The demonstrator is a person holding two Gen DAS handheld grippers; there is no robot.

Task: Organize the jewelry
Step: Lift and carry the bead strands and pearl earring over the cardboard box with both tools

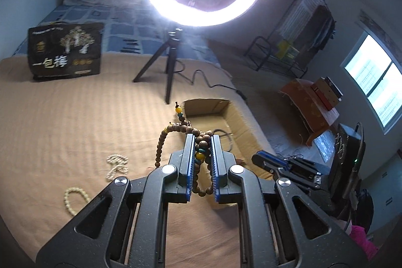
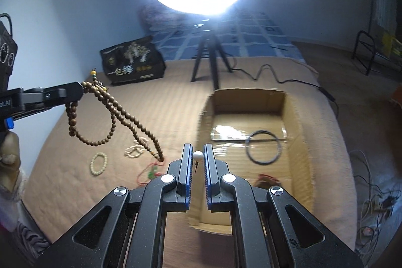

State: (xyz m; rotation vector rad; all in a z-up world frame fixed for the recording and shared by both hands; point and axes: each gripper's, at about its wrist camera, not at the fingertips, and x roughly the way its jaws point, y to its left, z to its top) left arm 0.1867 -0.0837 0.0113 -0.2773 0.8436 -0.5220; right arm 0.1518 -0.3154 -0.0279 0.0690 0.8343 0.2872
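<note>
Left gripper [image 1: 203, 142] fingers pinch the wooden bead strand [image 2: 113, 117] above the bed [image 2: 163, 104], right gripper [image 2: 198, 151] fingers pinch a white pearl pin [image 2: 197, 155] by the cardboard box [image 2: 299, 132]

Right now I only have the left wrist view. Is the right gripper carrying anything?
Observer: Yes. The right gripper has its jaws shut on a white pearl pin.
Operator: What's that curve inside the cardboard box?
Observer: A whole dark bangle, lying flat on the floor of the cardboard box.
Operator: Where do my beads end?
Observer: The wooden bead strand hangs down to a red cord on the bed; I cannot tell if they touch.
</note>
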